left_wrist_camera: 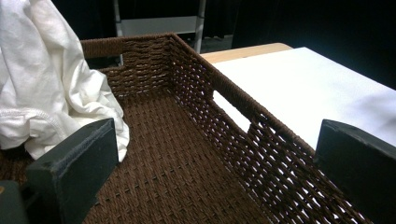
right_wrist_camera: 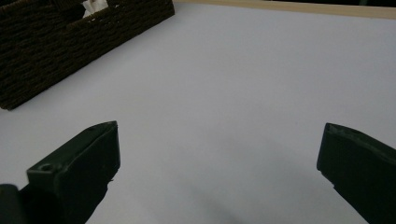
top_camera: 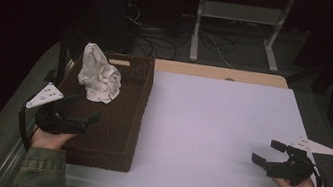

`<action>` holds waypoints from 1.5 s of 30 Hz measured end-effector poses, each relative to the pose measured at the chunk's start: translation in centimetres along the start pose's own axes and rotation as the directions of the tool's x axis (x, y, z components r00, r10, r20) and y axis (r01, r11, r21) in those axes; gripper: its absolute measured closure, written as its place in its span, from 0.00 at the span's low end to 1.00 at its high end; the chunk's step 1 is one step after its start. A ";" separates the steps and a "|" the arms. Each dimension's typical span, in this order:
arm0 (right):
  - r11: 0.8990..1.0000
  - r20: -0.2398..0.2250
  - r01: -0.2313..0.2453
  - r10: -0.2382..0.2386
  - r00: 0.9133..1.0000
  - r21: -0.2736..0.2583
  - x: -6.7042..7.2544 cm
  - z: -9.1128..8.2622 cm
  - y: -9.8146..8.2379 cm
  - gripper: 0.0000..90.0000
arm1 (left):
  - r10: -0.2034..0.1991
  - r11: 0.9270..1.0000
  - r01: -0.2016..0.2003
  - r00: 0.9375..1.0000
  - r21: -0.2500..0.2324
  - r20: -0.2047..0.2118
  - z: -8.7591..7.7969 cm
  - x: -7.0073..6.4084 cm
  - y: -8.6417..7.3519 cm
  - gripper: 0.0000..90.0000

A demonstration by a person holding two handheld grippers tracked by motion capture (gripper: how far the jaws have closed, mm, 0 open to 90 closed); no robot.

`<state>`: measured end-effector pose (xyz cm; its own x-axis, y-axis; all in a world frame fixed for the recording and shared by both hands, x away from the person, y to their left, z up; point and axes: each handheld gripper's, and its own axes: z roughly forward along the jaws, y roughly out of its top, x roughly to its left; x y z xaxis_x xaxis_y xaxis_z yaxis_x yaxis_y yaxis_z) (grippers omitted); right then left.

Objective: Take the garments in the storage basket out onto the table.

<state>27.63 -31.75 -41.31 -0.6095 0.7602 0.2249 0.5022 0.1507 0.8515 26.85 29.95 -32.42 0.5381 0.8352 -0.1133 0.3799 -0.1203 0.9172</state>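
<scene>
now both grippers wait, jaws spread wide.
left gripper (top_camera: 83, 110) sits over the basket (top_camera: 127, 118), white cloth (top_camera: 99, 75) at twelve o'clock; right gripper (top_camera: 266, 152) holds nothing.

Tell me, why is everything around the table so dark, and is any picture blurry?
High view: dim and grainy; light falls on the white table and white cloth, the room behind nearly black. Left gripper view: the woven basket is sharp, the near jaws soft. Right gripper view: the jaws are blurred, with a faint shadow on the table between them.
</scene>
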 end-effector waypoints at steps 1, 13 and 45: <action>1.000 0.001 0.001 -0.001 1.000 0.000 0.0 0.0 0.0 0.00 | 0.001 1.000 -0.001 1.000 -0.001 -0.001 0.0 0.0 0.0 0.00; 1.000 0.002 0.002 -0.002 1.000 0.000 0.0 -0.1 0.0 0.00 | -0.002 1.000 0.002 1.000 -0.005 0.002 0.0 0.0 0.0 0.00; 0.999 0.011 0.022 -0.022 1.000 0.030 0.5 0.1 -0.4 0.00 | 0.054 0.992 -0.052 0.998 0.115 -0.012 2.6 3.1 3.1 0.00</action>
<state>27.18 -31.43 -41.57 -0.6139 0.7635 0.2007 0.5069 0.1864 0.8416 31.68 30.75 -30.92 0.5486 0.8340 -0.0591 0.4351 -0.2244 0.8720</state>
